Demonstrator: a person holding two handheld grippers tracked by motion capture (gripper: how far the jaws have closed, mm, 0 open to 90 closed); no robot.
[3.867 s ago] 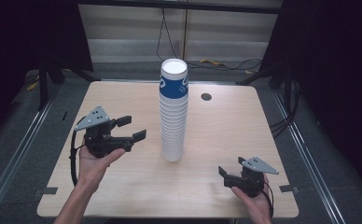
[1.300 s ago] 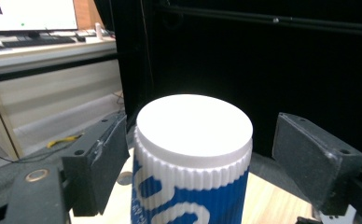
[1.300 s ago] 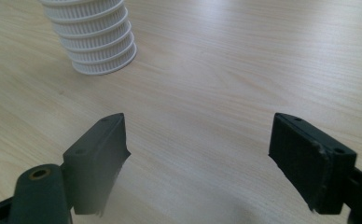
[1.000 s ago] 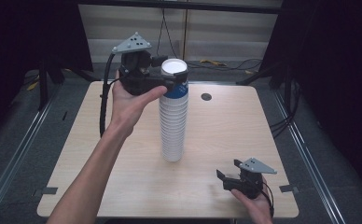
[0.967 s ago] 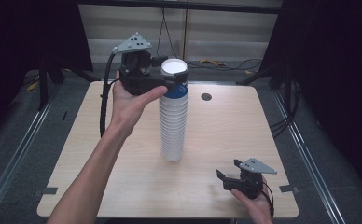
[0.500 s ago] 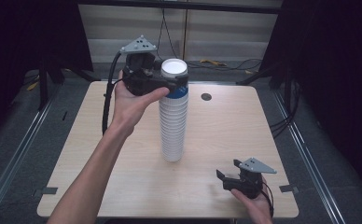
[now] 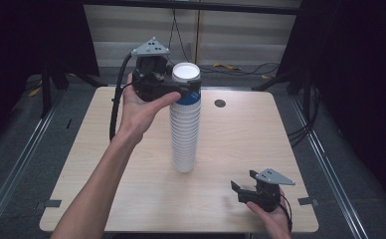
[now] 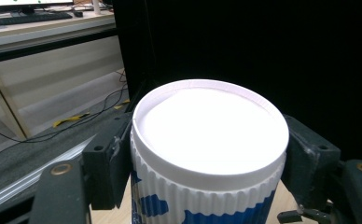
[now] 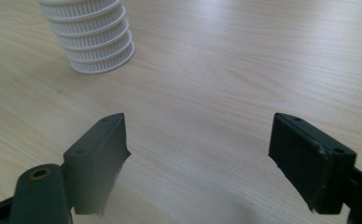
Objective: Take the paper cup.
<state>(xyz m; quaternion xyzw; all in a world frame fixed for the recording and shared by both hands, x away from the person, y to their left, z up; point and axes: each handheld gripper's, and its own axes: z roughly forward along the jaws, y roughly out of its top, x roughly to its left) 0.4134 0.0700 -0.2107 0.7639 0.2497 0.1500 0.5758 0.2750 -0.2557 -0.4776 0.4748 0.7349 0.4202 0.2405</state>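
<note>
Stack: the tall column of ribbed white paper cups (image 7: 185,129) stands upright near the middle of the pale wooden table (image 7: 106,189), with its base on the bare wood.
Top cup: the white ribbed paper cup with blue print (image 7: 186,88) is the highest of the stack, and its round white rim faces up.
Your left gripper: the black two-jaw gripper in your left hand (image 7: 191,89) is up at the stack's top, held level from the stack's left side. In the left gripper view its jaws sit against both sides of the top cup (image 8: 207,158) just under the rim, so you are grasping that cup.
Left hand: your palm (image 7: 140,107) cradles the gripper body from below, forearm stretched over the table's left half.
Your right gripper: the second black gripper (image 7: 241,188) rests low by the table's near right corner, well apart from the stack. In the right gripper view (image 9: 198,163) its jaws stand wide, released, with bare wood between them.
Stack's foot: the lowest cups (image 9: 95,39) show at the upper left of the right gripper view.
Far side: a small dark round hole (image 7: 220,103) lies in the tabletop beyond the stack.
</note>
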